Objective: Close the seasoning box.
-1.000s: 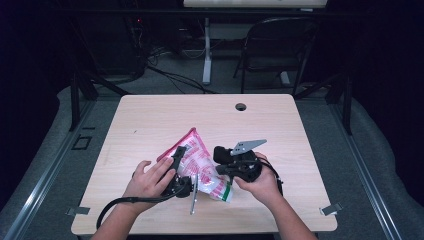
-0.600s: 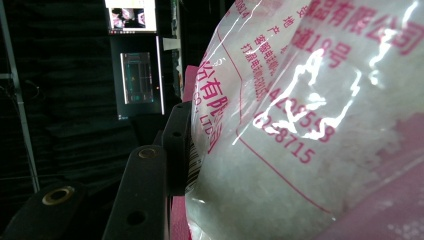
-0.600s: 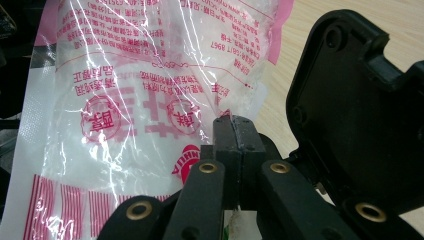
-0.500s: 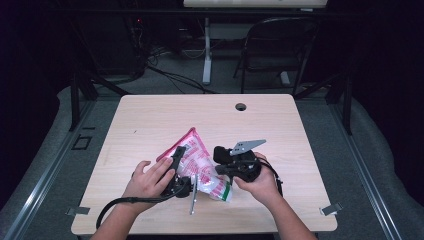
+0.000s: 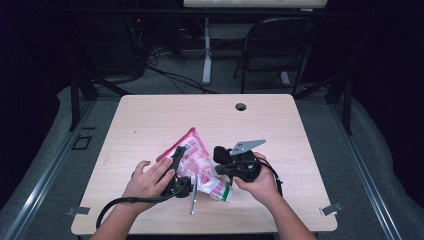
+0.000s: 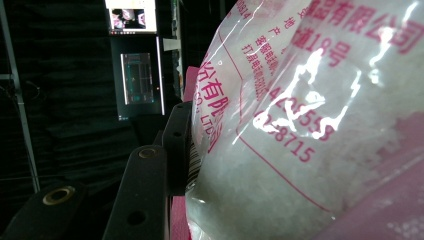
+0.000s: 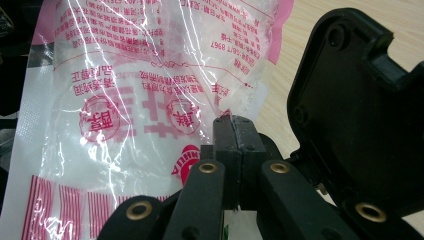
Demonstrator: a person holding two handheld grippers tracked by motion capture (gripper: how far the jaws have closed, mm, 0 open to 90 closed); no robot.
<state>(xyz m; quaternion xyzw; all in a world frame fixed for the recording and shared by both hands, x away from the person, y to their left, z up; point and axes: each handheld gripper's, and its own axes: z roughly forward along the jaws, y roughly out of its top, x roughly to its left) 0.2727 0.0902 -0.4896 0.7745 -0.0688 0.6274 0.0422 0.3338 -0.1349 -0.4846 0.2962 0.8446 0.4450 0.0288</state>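
A clear plastic bag with pink edges and pink printed lettering, filled with white granular material (image 5: 200, 165), lies on the light wood-grain table (image 5: 280, 125) near its front edge, between the person's two hands. The bag's pointed pink corner points away from the person toward the middle of the table.

The left tongs (image 5: 176, 170) are held in the left hand (image 5: 147, 181) at the bag's left side. In the left gripper view one black jaw rests against the bag (image 6: 320, 125), which bulges between the jaws; the other jaw is hidden by the bag. The tongs stand partly closed and grip the bag across its width.

The right tongs (image 5: 220, 162) are held in the right hand (image 5: 260, 182) at the bag's right side, with the grey three-cornered plate (image 5: 246, 146) on top. In the right gripper view the two jaws are pressed together, pinching a thin fold of the bag's plastic film (image 7: 150, 100) at their tips.

A slim metal rod-like object (image 5: 193, 196) lies on the table just in front of the bag; its nature cannot be told. A round cable hole (image 5: 241, 106) sits near the table's far edge.
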